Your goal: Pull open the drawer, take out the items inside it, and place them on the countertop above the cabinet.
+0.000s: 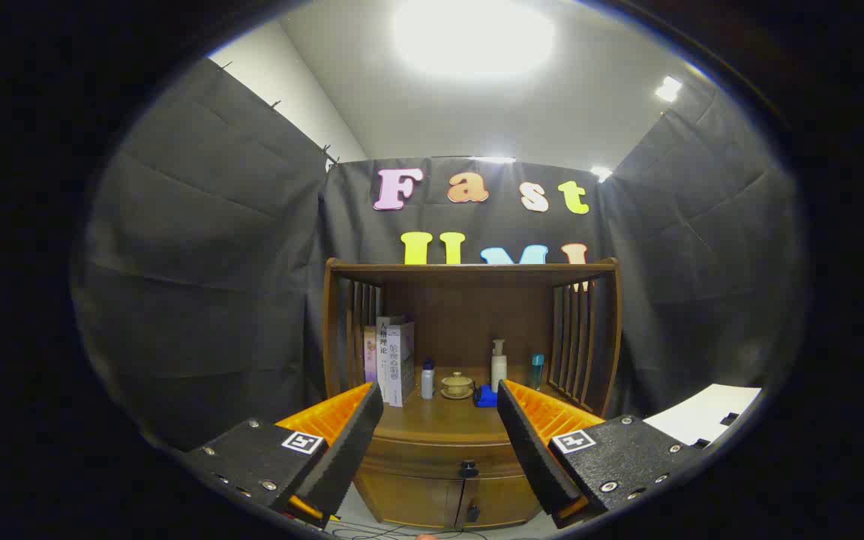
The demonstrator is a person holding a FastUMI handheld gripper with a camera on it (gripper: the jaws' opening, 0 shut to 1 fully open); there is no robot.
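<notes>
Wooden cabinet [469, 450], drawer [447, 459] closed, fingers [439, 401] apart

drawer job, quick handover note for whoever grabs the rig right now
Gripper: fingers open, holding nothing, short of the wooden cabinet.
Drawer: shut, its dark knob between and beyond the fingers.
Countertop: already carries books, bottles, a lidded cup.
Done: nothing yet.
Left: pull the drawer open, lift out its contents, set them on the countertop.
</notes>
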